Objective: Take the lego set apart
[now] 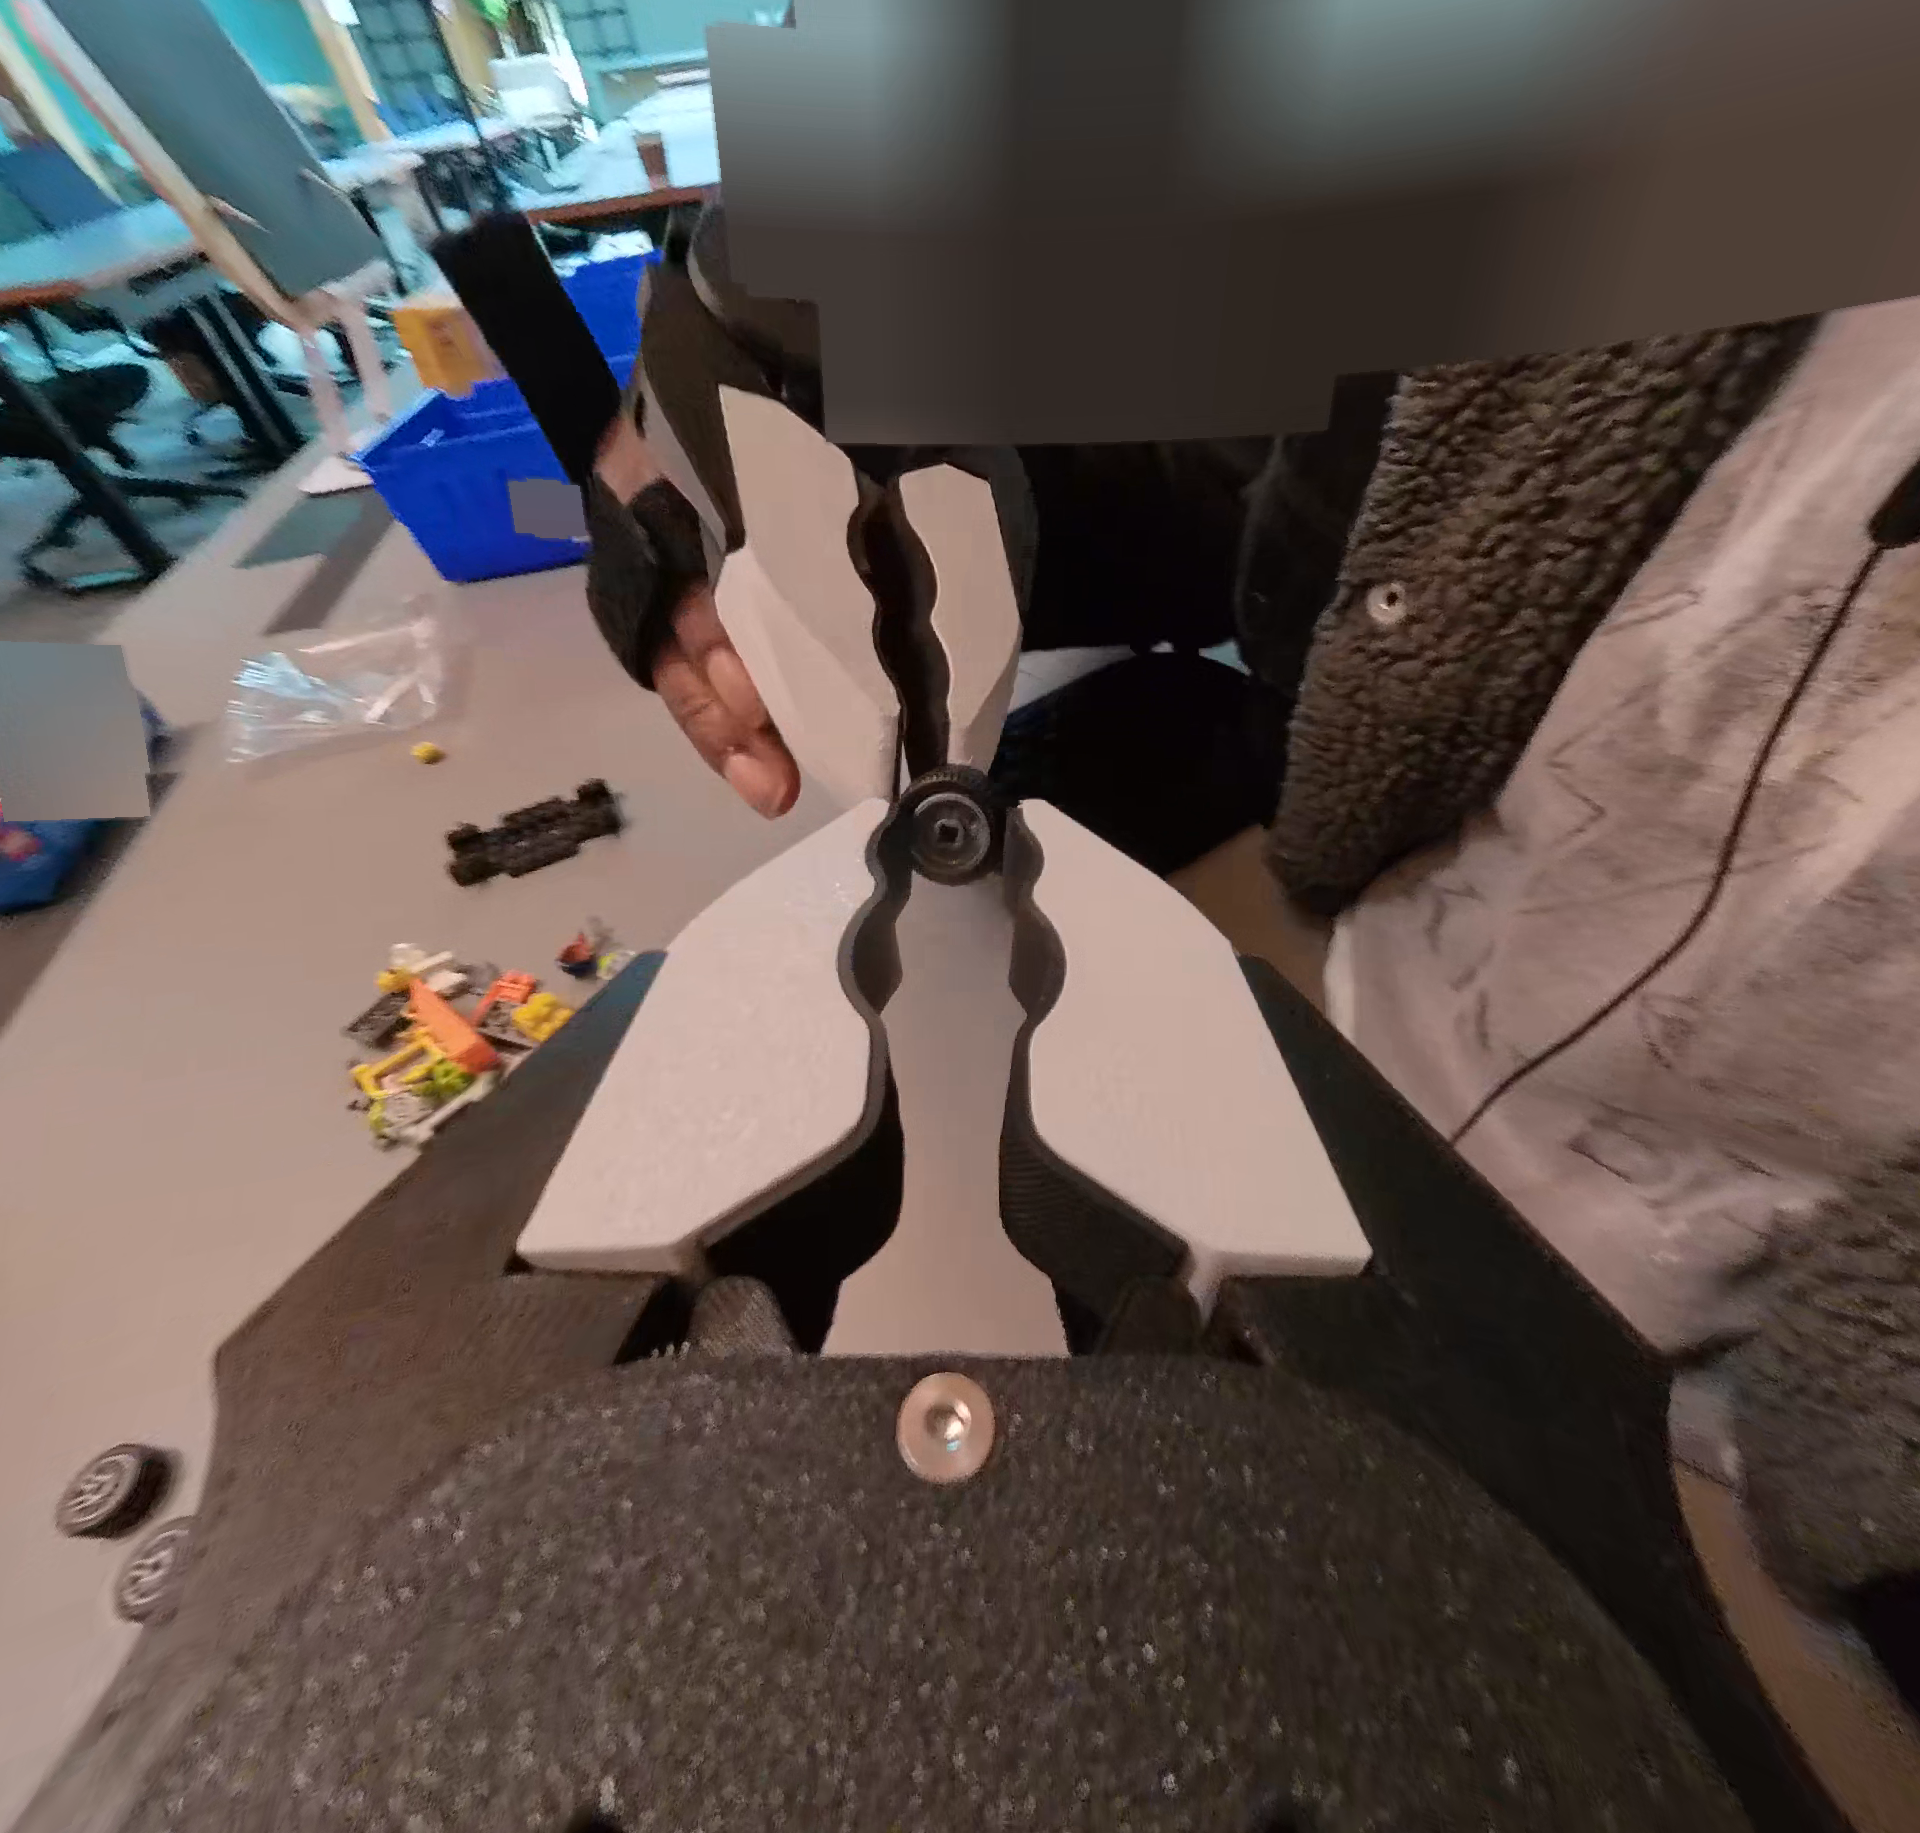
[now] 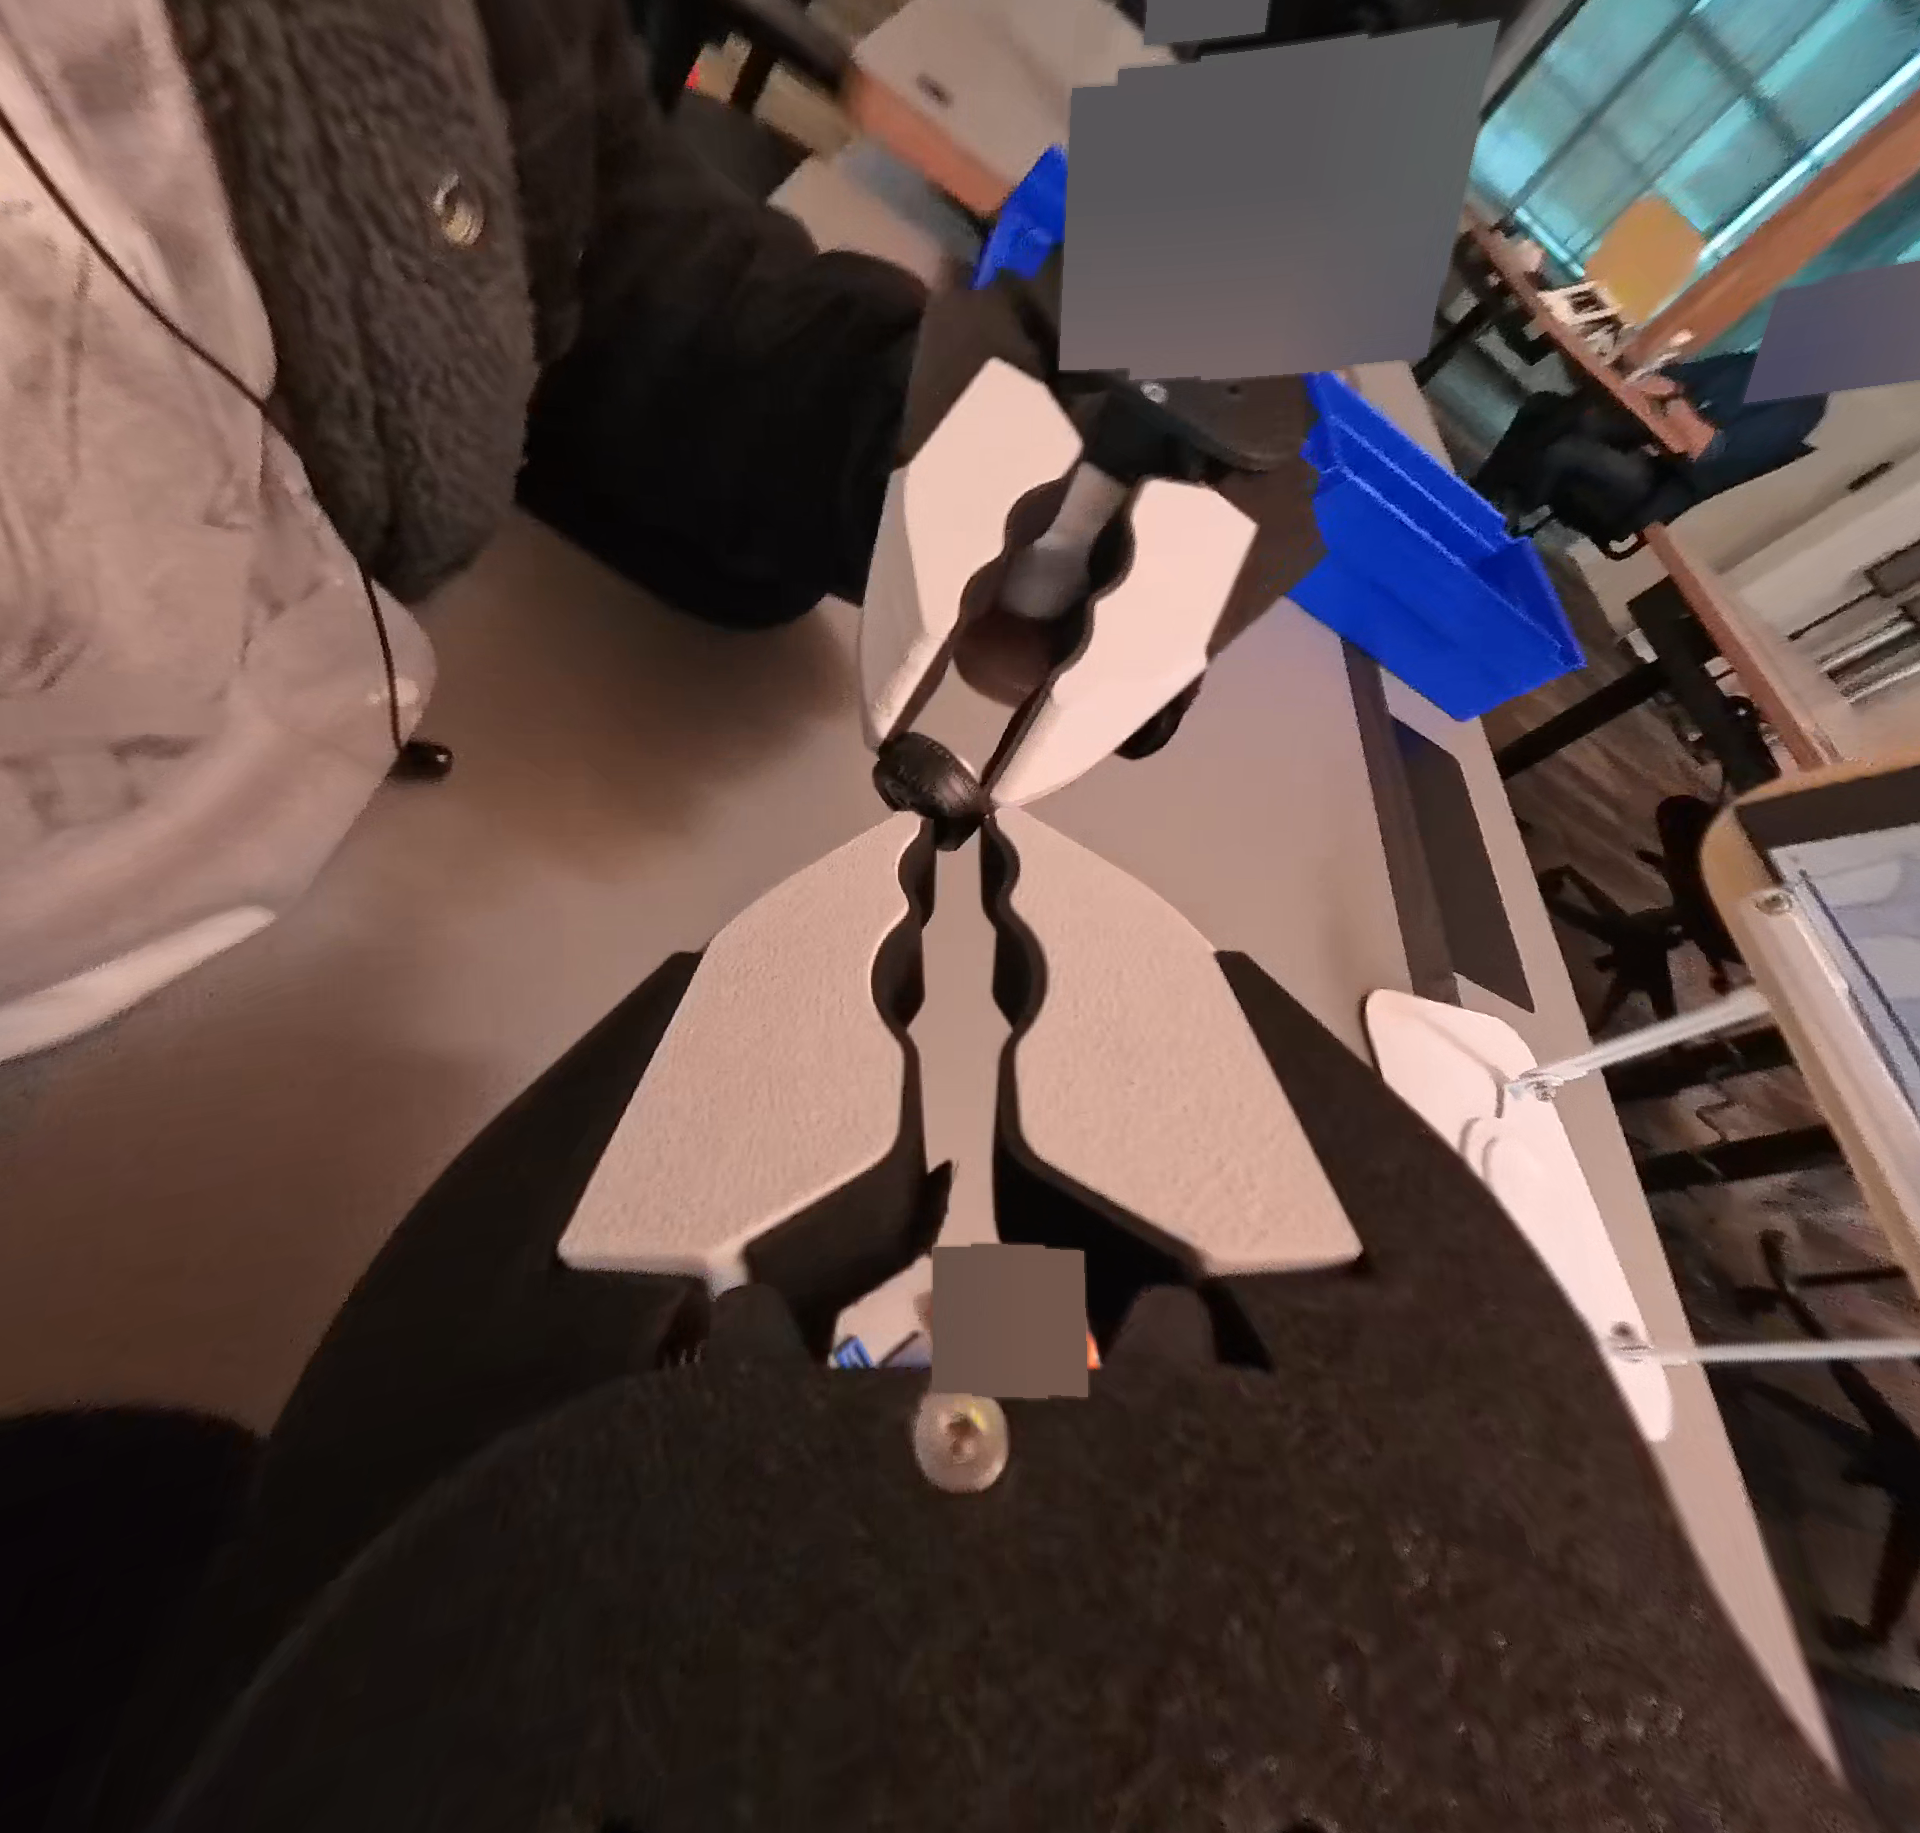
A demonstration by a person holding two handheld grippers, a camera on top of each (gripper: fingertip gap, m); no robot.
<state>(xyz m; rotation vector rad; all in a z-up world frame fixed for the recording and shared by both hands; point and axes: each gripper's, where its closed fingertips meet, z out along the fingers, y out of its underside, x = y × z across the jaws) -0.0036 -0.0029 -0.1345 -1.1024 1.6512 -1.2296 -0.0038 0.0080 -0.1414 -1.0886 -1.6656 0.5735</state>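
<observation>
Two loose black wheels (image 1: 112, 1489) with silver hubs lie at the near left edge of the grey tabletop (image 1: 208, 952). Farther in sit a heap of yellow, orange and grey lego pieces (image 1: 457, 1040), a black lego chassis (image 1: 535, 831) beyond it, then a crumpled clear plastic bag (image 1: 332, 687) with one small yellow piece (image 1: 424, 753) just beside it. A blue bin (image 1: 488, 474) stands toward the far edge; its label is masked, so no writing can be read anywhere.

At centre, above the tabletop, the left gripper (image 1: 940, 833) and the right gripper (image 2: 935, 815) meet tip to tip, both pinching one small black lego wheel (image 1: 945, 829). A bare hand (image 1: 717, 682) in a black wrist strap holds the right gripper. On the right is a person's grey fleece jacket (image 1: 1434, 620).
</observation>
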